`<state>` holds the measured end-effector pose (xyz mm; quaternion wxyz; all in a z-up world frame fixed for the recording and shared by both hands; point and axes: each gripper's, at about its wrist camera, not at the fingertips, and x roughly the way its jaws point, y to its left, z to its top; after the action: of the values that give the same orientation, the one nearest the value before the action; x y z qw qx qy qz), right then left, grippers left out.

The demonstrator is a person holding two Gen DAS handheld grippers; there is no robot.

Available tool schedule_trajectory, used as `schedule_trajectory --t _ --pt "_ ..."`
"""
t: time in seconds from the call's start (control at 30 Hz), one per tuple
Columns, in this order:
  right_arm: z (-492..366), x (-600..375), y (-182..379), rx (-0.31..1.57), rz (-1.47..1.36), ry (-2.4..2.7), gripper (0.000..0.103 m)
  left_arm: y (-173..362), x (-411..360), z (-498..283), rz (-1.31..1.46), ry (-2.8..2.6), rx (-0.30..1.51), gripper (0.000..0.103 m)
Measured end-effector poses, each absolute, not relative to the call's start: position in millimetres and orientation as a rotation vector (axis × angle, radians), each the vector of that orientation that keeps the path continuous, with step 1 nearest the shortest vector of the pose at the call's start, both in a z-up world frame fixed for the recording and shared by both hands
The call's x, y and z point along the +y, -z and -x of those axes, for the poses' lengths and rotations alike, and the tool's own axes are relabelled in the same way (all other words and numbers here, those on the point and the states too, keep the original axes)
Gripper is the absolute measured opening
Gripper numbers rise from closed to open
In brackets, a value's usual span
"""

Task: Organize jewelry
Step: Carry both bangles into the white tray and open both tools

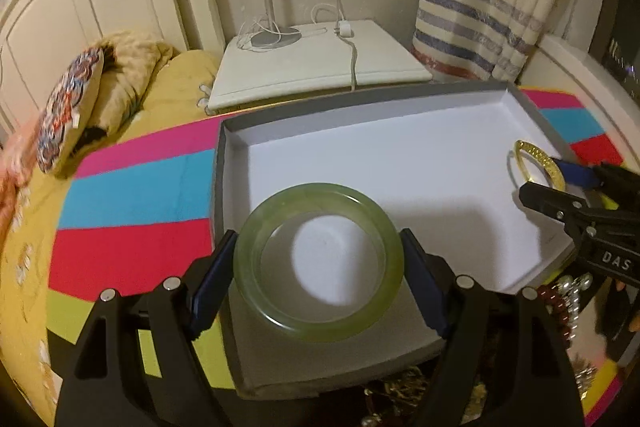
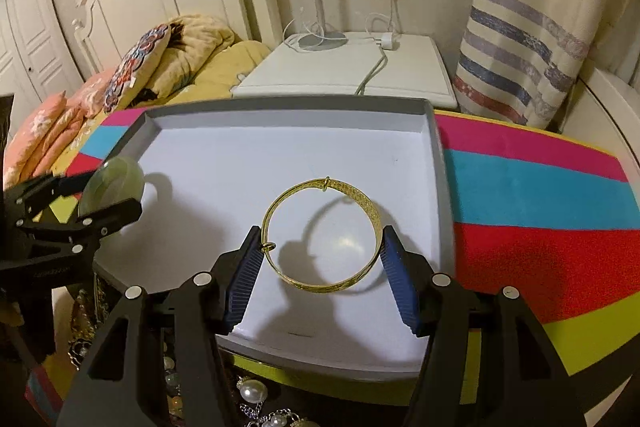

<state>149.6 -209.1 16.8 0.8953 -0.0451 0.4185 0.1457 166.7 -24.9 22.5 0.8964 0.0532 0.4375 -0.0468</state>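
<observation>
My left gripper (image 1: pixel 317 233) is shut on a thick pale-green jade bangle (image 1: pixel 318 263), one blue pad against each side. It holds the bangle level over the near edge of a shallow grey box (image 1: pixel 360 99) with a white floor. A thin gold bangle (image 2: pixel 320 235) lies low over that floor between the fingers of my right gripper (image 2: pixel 322 231). The jaws stand open, close beside the ring, with a sliver of gap on the right. In the right wrist view the left gripper (image 2: pixel 108 187) and green bangle (image 2: pixel 116 175) sit at the box's (image 2: pixel 280 103) left edge.
The box rests on a striped cloth (image 1: pixel 132 195) of pink, blue, red and green. A heap of pearls and chains (image 2: pixel 254 393) lies below its near edge. Behind stand a white nightstand (image 1: pixel 312 67) with lamp base and charger, a bed with pillows at left, and a striped curtain at right.
</observation>
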Motion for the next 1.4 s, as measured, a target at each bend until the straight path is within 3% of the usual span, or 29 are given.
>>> schedule_trajectory --t 0.03,0.13,0.63,1.27,1.4 --pt "-148 -205 -16 0.869 0.109 -0.317 0.075 -22 -27 -167 -0.125 0.097 0.908 0.079" --pt "-143 -196 -13 0.881 0.17 -0.299 0.084 -21 -29 -166 -0.146 0.099 0.919 0.08" --pt "-107 -201 -11 0.943 0.149 -0.279 0.083 -15 -42 -130 -0.231 0.078 0.951 0.081" --pt "32 -202 -8 0.89 0.149 -0.291 0.084 -13 -40 29 -0.189 0.022 0.899 0.081" --pt "57 -202 -7 0.889 0.145 -0.283 0.084 -11 -44 55 -0.184 0.019 0.881 0.085"
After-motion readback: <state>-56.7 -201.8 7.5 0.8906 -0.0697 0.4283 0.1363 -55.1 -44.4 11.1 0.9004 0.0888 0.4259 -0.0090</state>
